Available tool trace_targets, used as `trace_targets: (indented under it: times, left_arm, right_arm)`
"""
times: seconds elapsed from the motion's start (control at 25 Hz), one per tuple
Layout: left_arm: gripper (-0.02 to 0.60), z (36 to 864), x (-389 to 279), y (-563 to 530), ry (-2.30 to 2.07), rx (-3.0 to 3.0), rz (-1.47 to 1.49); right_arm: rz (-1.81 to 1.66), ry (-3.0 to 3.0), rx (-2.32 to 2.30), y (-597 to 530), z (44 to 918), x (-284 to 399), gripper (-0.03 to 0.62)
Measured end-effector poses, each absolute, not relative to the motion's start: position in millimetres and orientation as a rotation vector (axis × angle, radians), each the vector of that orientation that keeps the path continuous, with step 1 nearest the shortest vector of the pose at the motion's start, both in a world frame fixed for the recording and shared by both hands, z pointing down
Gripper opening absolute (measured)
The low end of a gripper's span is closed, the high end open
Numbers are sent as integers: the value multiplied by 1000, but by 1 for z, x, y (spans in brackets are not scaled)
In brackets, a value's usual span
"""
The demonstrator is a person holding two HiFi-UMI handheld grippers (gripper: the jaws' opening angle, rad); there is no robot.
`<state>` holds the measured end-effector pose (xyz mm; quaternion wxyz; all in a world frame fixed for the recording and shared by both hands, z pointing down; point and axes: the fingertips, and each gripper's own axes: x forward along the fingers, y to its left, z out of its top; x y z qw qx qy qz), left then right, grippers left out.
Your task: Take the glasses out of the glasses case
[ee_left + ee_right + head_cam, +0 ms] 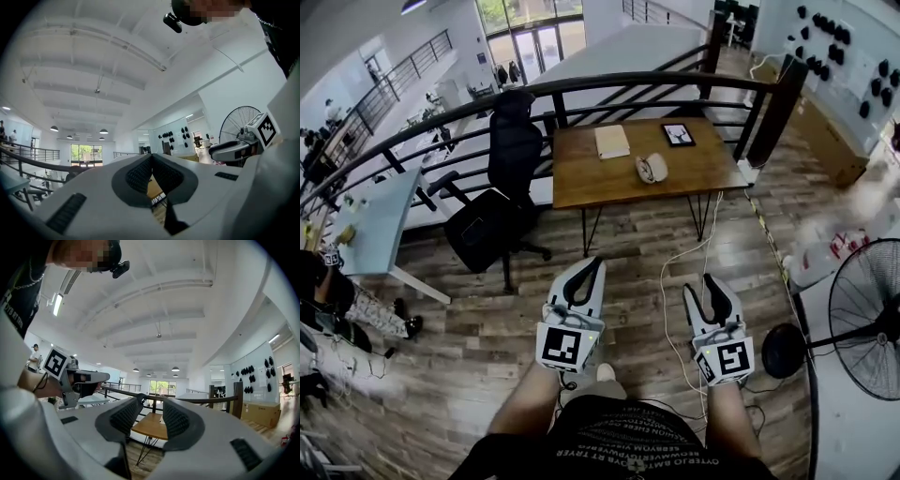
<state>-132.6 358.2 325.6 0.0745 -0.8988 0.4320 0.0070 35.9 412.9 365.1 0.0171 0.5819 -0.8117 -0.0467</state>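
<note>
Wooden surface (591,183) with the glasses case (652,168) sits well ahead of the left claw (593,266), clenched empty; right claw (702,291) released.

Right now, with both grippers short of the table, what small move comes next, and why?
Probably step toward the wooden table: the glasses case lies there, well beyond the left gripper, jaws together, and the open, empty right gripper.

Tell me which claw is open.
The right claw: its jaws stand apart, empty, the table visible between them. The left claw has its jaws meeting at the tips.
</note>
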Motion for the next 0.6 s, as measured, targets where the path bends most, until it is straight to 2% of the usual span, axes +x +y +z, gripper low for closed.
trace_targets:
  times: [0.6]
  left_arm:
    - [26,334,-168,260,1250,-2735,16]
  right_arm:
    - [-124,-2468,1868,320,365,6,156]
